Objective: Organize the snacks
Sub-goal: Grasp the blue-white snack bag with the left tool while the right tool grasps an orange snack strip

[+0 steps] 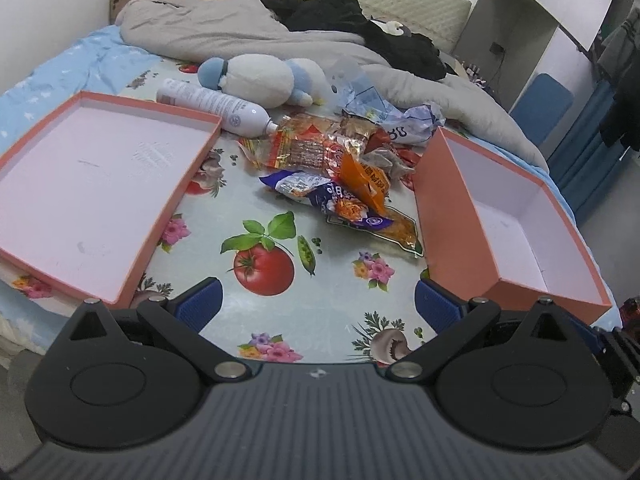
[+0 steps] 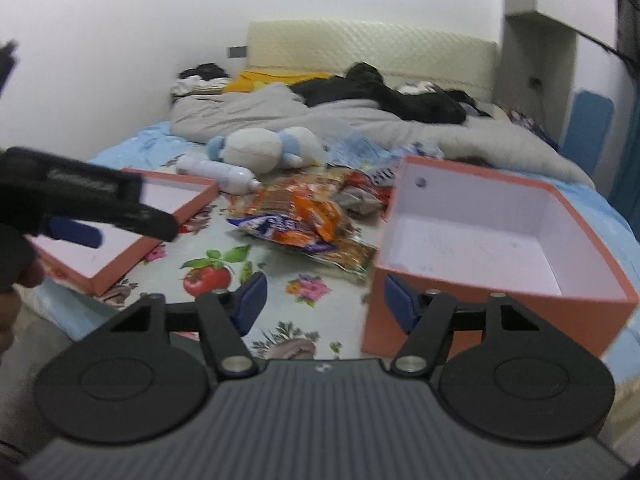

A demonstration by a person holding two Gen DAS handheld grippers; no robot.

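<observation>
A pile of snack packets (image 1: 340, 168) lies on the flowered mat (image 1: 260, 312), orange, red and blue wrappers; it also shows in the right wrist view (image 2: 304, 216). A deep orange box (image 1: 452, 224) stands open and empty to the right (image 2: 472, 308). A shallow orange lid (image 1: 172, 200) lies left (image 2: 132, 256). My left gripper (image 1: 318, 306) is open and empty, near the mat's front, short of the pile. My right gripper (image 2: 324, 304) is open and empty, its right finger against the box's front wall. The left gripper (image 2: 80, 216) shows blurred over the lid.
A white bottle (image 1: 212, 106) and a blue-white plush toy (image 1: 260, 78) lie behind the pile. Crumpled plastic bags (image 1: 376, 108), a grey duvet (image 1: 224, 28) and black clothes (image 1: 348, 16) cover the bed. White shelving (image 1: 516, 20) stands at right.
</observation>
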